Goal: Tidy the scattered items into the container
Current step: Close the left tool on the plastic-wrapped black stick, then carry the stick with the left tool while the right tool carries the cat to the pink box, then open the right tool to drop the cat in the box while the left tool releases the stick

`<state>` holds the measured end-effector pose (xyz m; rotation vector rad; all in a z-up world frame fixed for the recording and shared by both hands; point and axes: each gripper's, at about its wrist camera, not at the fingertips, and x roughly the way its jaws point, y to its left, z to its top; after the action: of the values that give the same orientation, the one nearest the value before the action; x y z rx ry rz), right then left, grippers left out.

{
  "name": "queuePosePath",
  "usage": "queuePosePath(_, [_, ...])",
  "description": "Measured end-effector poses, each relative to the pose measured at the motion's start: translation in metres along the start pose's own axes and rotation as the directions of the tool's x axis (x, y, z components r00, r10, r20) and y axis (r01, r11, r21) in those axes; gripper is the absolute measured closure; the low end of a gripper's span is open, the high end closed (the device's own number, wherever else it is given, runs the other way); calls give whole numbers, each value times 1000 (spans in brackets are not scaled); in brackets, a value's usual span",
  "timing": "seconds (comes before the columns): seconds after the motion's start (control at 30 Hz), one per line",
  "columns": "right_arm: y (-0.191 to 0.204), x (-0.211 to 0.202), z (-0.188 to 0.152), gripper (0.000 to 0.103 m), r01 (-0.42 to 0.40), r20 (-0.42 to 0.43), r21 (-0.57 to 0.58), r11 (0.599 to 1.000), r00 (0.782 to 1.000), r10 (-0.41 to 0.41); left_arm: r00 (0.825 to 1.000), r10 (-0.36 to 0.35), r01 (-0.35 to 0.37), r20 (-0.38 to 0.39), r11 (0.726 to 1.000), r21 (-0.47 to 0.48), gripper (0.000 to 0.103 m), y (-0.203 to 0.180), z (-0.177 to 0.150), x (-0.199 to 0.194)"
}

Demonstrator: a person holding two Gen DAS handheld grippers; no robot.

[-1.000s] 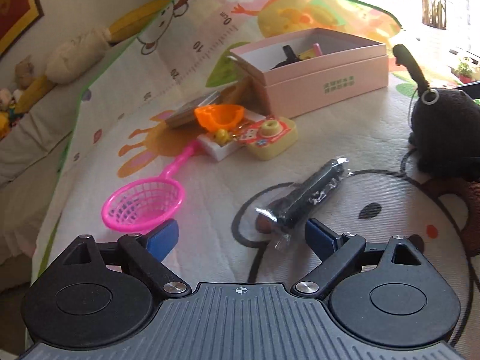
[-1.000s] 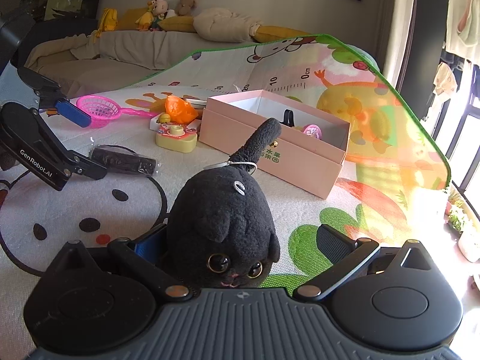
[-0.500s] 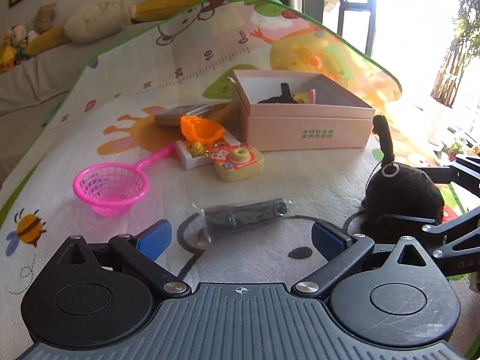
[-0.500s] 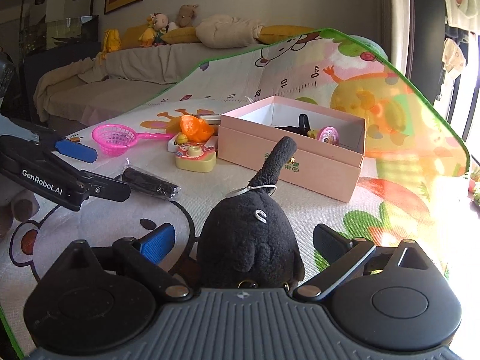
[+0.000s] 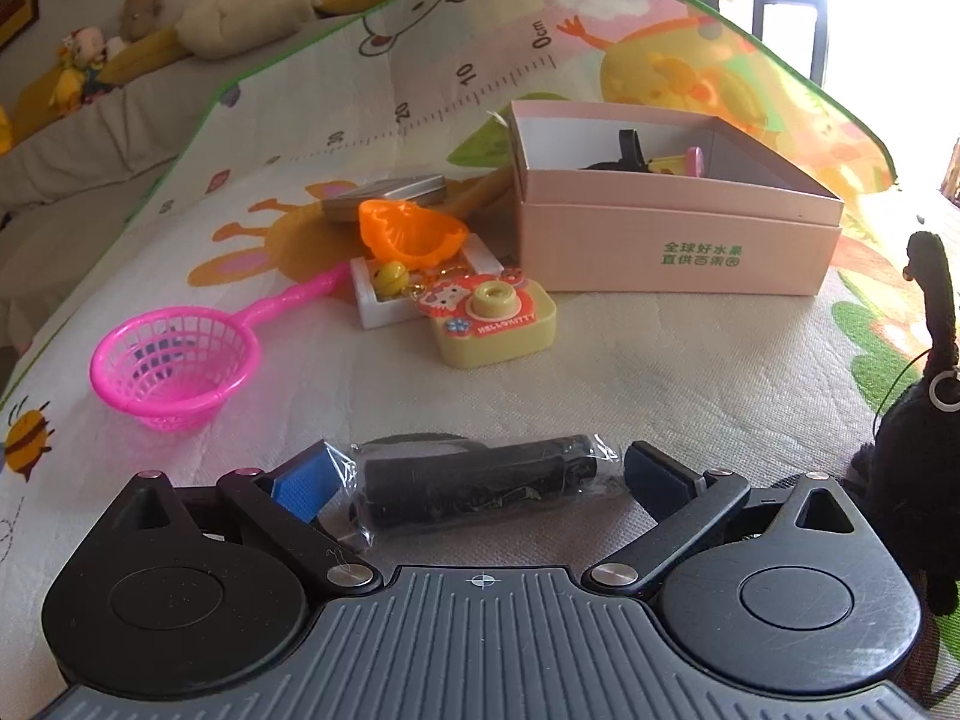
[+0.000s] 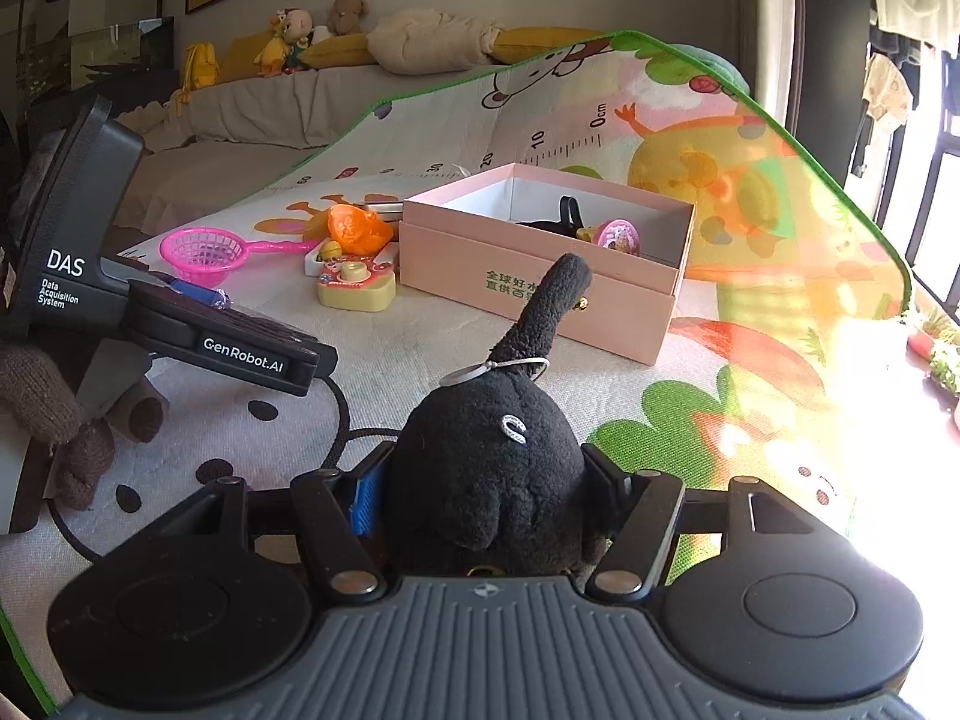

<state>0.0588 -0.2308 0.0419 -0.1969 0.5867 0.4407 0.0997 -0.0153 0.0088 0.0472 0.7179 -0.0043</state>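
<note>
Left gripper (image 5: pixel 474 471) spread wide, straddling the bagged black tube (image 5: pixel 480 489) lengthwise, untouched, ready to pinch. Right gripper (image 6: pixel 486 495) closing on the black plush cat (image 6: pixel 486 480), pads touching its flanks, for carrying to the pink box (image 6: pixel 540 282) ahead

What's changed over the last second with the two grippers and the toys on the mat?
The left gripper moved in until the wrapped black tube lies between its open jaws. The right gripper is closing on the black plush cat, pads now against its sides. The pink box, net and toy camera stayed put.
</note>
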Motion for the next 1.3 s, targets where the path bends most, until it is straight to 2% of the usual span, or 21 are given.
queuePosePath(0.03, [0,-2,0,39,0,3,-4,1000,1000,0,1000,-6,6,2,1000,4,2,0,-1,-1])
queuePosePath(0.1, [0,-5,1,39,-2,10,-10,1000,1000,2,1000,-24,23,13,999,24,12,0,-2,-4])
queuePosePath(0.2, [-1,-11,3,39,-12,16,-16,1000,1000,12,999,-43,41,17,995,93,14,-6,-4,-12])
queuePosePath(0.27, [-2,-15,4,39,-14,12,-23,1000,1000,14,996,-87,85,6,987,136,14,-12,-7,-20])
queuePosePath(0.4, [-8,-20,7,39,-45,-31,-1,999,999,45,980,-198,189,17,957,222,14,-23,-5,-42])
queuePosePath(0.5, [-16,-24,12,39,-69,-56,33,997,996,71,966,-250,225,68,939,260,14,-26,13,-51])
queuePosePath(0.57, [-20,-26,20,39,-55,-45,31,998,997,56,956,-271,231,115,932,280,14,-27,30,-51])
queuePosePath(0.67, [-27,-28,44,39,-14,8,7,1000,1000,14,936,-293,222,196,922,317,14,-30,59,-44])
queuePosePath(0.77, [-39,-20,85,39,19,82,3,1000,996,-19,910,-324,234,260,917,324,13,-29,91,-32])
queuePosePath(0.83, [-48,-12,113,39,31,125,23,999,992,-34,899,-336,238,280,913,332,13,-29,112,-20])
queuePosePath(0.93, [-66,13,159,39,38,183,64,997,982,-49,884,-324,198,336,912,360,13,-33,138,7])
queuePosePath(0.97, [-72,25,172,39,43,189,82,996,980,-58,882,-324,195,342,911,362,8,-35,144,18])
queuePosePath(1.03, [-85,57,194,39,46,169,134,990,983,-69,892,-341,230,297,907,352,6,-35,153,46])
queuePosePath(1.1, [-99,91,203,34,-1,105,191,982,994,-19,913,-334,255,236,915,313,6,-29,153,64])
queuePosePath(1.2, [-117,117,197,31,-25,44,277,961,999,14,923,-319,254,216,925,282,3,-10,138,56])
queuePosePath(1.3, [-125,110,181,20,-10,78,279,960,997,-12,932,-304,248,198,932,263,1,10,116,36])
